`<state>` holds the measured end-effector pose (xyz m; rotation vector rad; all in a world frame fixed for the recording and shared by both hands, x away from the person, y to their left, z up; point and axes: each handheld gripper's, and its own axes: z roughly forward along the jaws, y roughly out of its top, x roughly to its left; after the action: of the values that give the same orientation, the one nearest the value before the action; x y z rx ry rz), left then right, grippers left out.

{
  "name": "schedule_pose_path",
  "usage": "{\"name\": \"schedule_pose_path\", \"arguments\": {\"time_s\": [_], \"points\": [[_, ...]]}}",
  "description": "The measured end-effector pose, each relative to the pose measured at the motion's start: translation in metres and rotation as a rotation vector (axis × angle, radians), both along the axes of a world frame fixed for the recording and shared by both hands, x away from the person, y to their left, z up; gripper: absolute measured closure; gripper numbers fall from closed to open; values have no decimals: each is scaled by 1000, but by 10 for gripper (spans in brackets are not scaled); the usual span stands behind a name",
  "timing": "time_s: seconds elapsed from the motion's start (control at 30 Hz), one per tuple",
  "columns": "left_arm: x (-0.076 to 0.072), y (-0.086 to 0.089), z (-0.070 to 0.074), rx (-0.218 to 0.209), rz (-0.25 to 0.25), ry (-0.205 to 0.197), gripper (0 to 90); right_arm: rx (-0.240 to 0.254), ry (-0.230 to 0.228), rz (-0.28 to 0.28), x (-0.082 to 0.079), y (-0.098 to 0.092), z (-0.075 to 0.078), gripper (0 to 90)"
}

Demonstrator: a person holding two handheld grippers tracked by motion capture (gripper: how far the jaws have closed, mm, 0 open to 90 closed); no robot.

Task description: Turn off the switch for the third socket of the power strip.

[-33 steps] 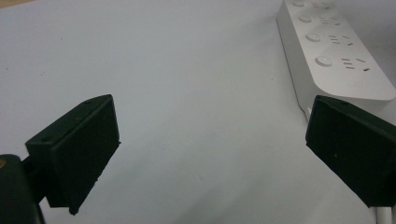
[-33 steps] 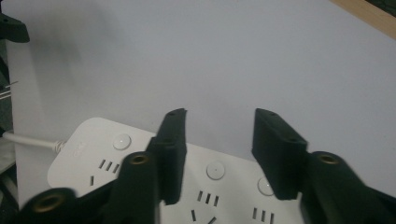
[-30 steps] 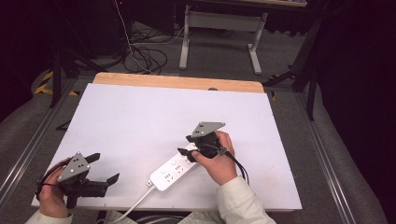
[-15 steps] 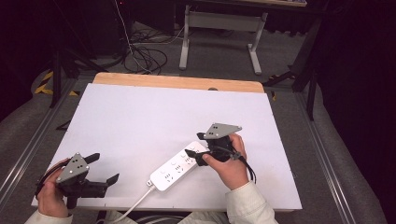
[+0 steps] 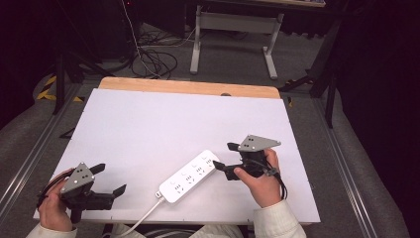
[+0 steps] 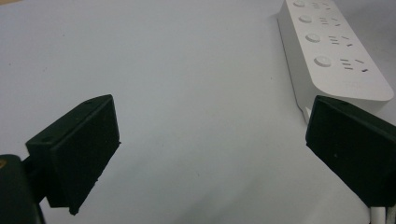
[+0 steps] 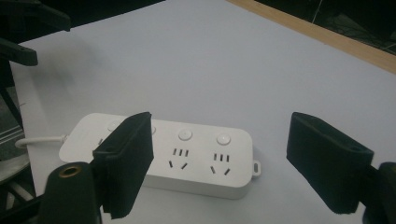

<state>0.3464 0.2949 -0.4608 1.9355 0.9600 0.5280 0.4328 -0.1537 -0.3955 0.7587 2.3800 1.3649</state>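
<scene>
The power strip lies flat at the near middle of the white counter. The right gripper, just beside its right end, has just been opening its jaws, nothing between them. The left gripper, near left, stands open and empty.
</scene>
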Motion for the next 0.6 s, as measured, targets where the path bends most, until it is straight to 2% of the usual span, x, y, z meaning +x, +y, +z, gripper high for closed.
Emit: {"name": "schedule_pose_path", "arguments": {"time_s": [0.2, 0.37, 0.6], "points": [[-1, 0, 0, 4, -11, 5, 34, 40, -14, -27, -4, -20, -8, 205], [-2, 1, 1, 22, -47, -22, 34, 65, -13, -39, -5, -35, -20, 179], [-4, 3, 2, 27, -65, -24, 39, 97, -24, -66, -8, -49, -33, 142]]}}
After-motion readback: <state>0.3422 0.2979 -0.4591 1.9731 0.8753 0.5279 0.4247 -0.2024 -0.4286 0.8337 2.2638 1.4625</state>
